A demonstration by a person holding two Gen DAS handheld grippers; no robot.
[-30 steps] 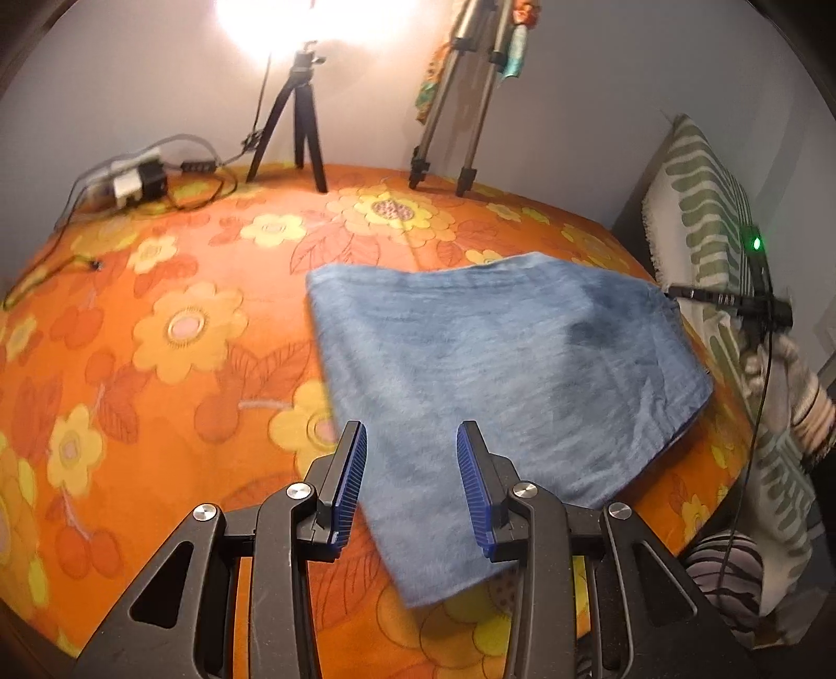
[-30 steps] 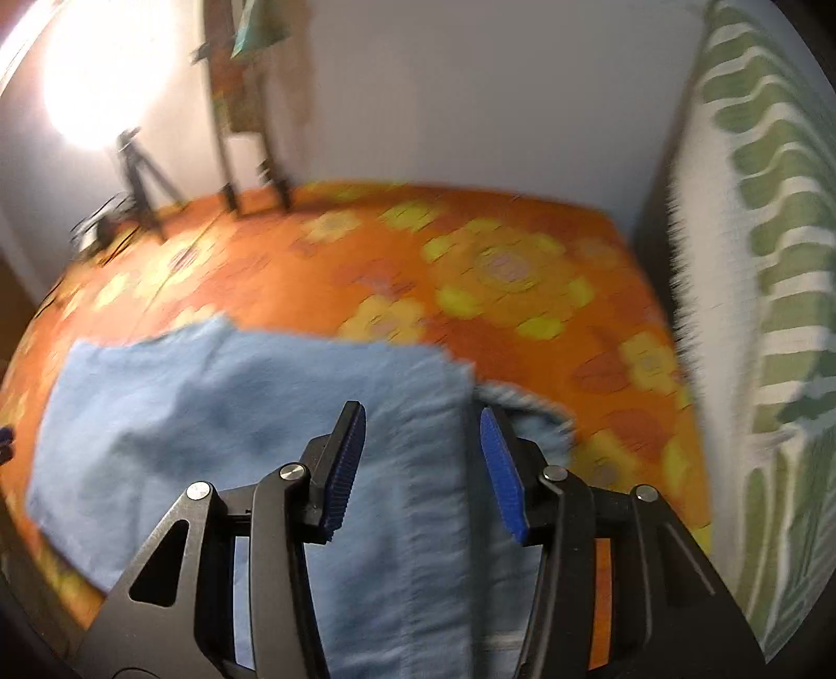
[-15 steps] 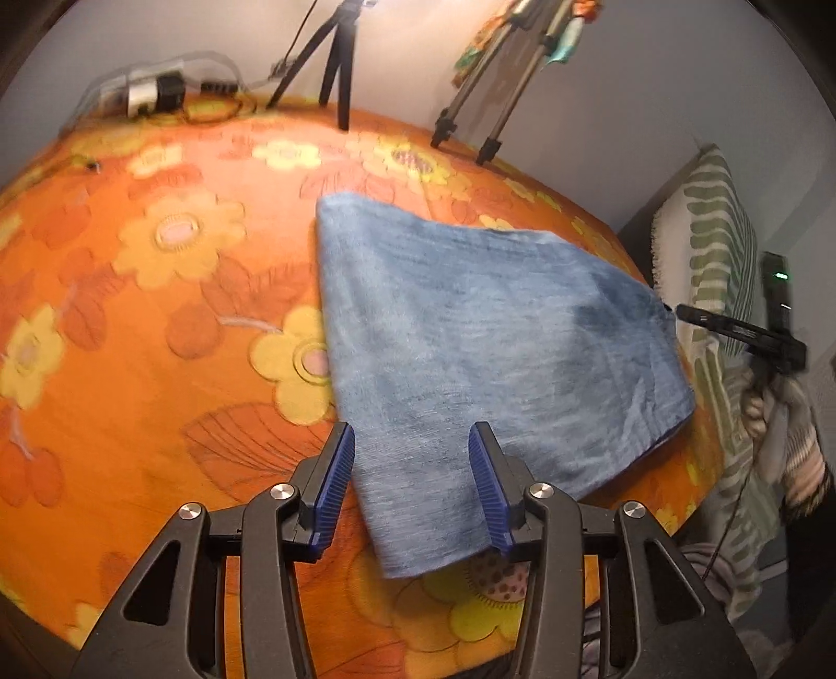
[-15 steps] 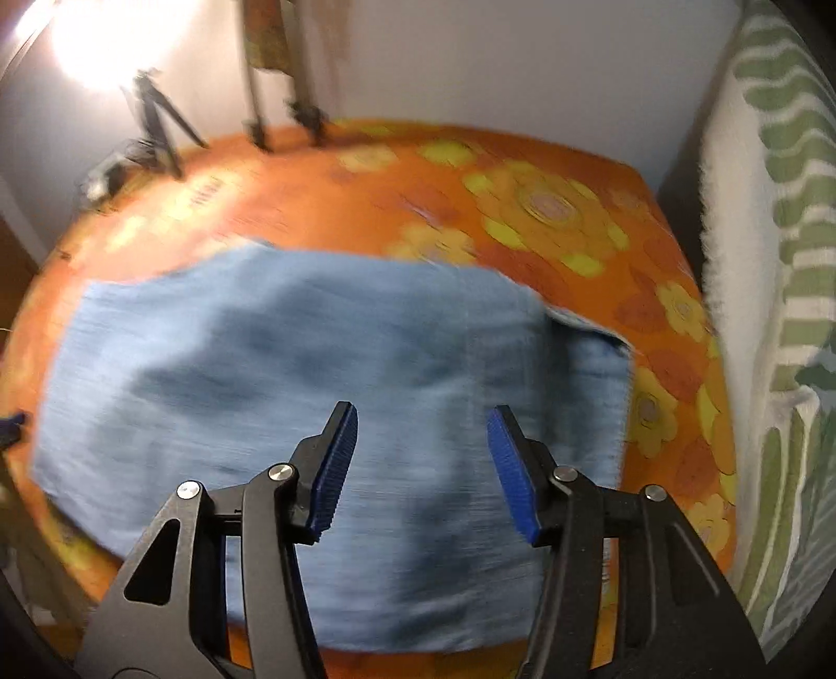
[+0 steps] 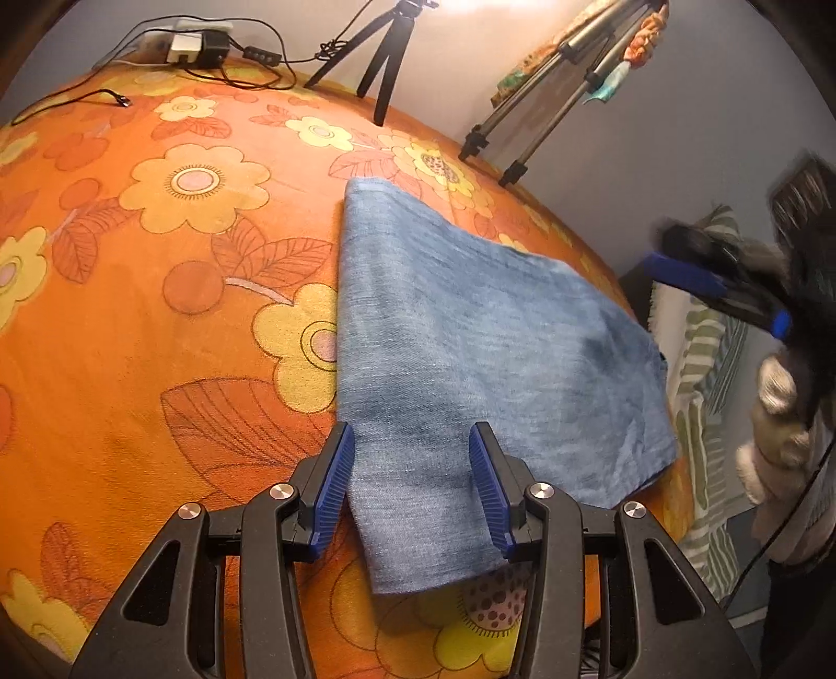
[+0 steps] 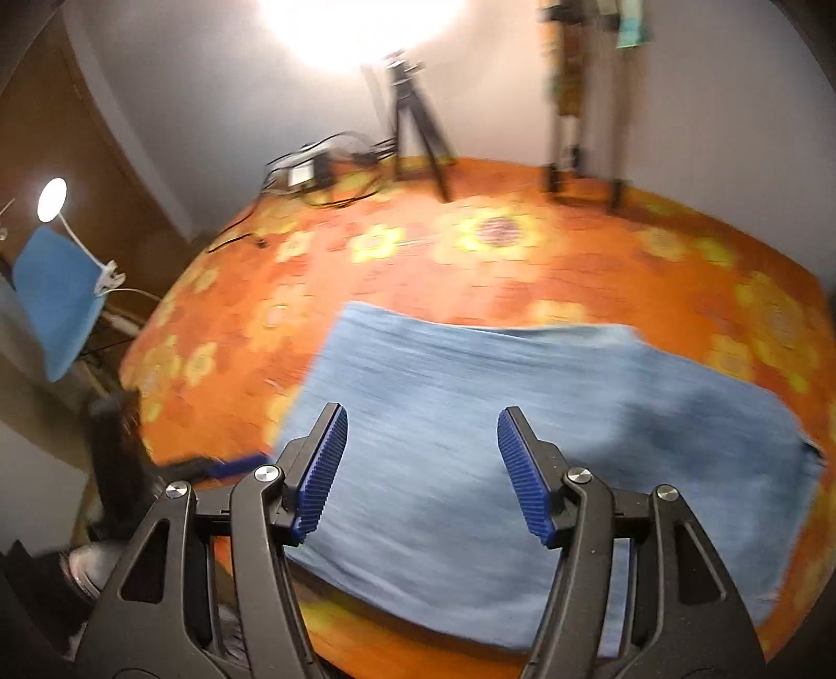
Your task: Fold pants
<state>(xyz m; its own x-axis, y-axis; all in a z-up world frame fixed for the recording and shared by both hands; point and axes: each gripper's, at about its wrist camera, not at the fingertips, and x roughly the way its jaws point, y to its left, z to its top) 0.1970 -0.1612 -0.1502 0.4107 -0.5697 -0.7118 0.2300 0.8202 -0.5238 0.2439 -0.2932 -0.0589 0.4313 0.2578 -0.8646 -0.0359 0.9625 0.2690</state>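
The folded blue denim pants (image 5: 470,334) lie flat on the orange flowered bedspread (image 5: 157,313). My left gripper (image 5: 411,438) hovers open over their near left corner, and the pads do not press the cloth. In the left wrist view my right gripper (image 5: 700,277) shows blurred beyond the pants' right edge, held by a hand in a light glove (image 5: 778,407). In the right wrist view the pants (image 6: 522,418) fill the middle. The right gripper (image 6: 423,418) hangs above their near edge, its jaws opening with nothing gripped. A blue pad of the left gripper (image 6: 235,465) shows at the pants' left corner.
A black tripod (image 5: 386,57) and a silver tripod (image 5: 548,89) stand at the bed's far edge, beside a power strip with cables (image 5: 193,44). A green-striped cloth (image 5: 705,365) hangs past the bed's right side. A clip lamp and blue cloth (image 6: 57,292) are off the left side.
The right gripper swept sideways along the pants toward their left part, and its jaws spread wider. The left gripper sank a little, rolled, and opened slightly over the near corner.
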